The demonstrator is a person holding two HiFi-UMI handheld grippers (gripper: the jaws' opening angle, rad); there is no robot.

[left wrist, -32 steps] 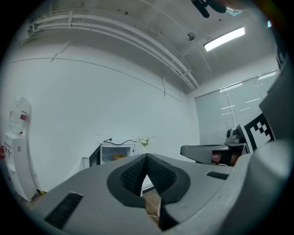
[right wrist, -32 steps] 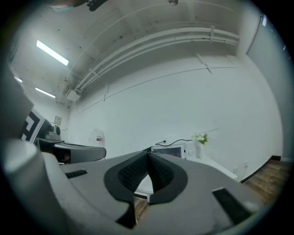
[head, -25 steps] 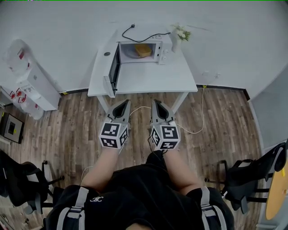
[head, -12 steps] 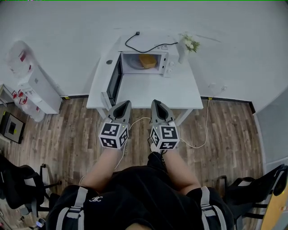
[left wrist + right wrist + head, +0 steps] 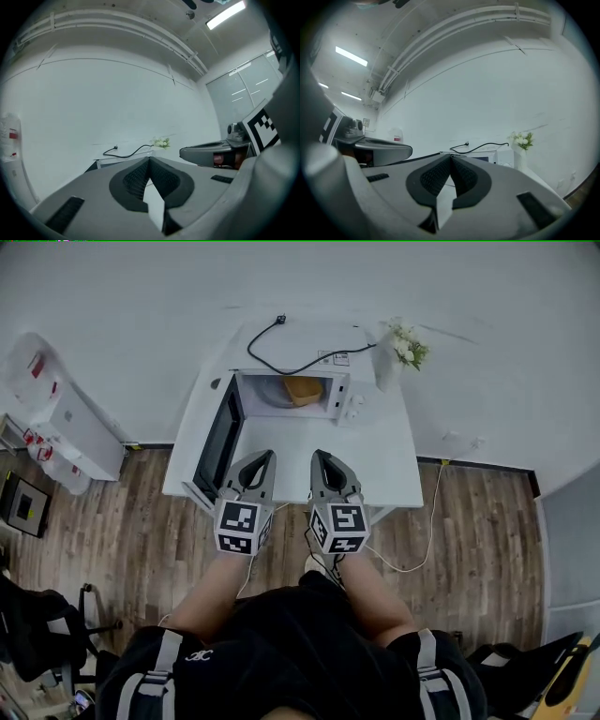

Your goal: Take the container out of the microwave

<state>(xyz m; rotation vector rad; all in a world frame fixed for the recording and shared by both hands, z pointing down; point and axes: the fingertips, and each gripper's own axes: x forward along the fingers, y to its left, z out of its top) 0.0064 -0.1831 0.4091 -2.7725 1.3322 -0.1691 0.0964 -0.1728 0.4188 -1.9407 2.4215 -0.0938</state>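
Container (image 5: pixel 301 390) in microwave (image 5: pixel 343 401), head view only; ceiling lights (image 5: pixel 225 14), gripper views

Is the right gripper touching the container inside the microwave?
Apart. The head view shows bare table between the right gripper and the container in the microwave.

White table (image 5: pixel 380 460) on a wood floor (image 5: pixel 112 521)
The microwave (image 5: pixel 309 343) stands at the back, door open; a vase of flowers (image 5: pixel 389 367) just right of it, a small dark disc (image 5: pixel 217 383), perhaps a cap, left.
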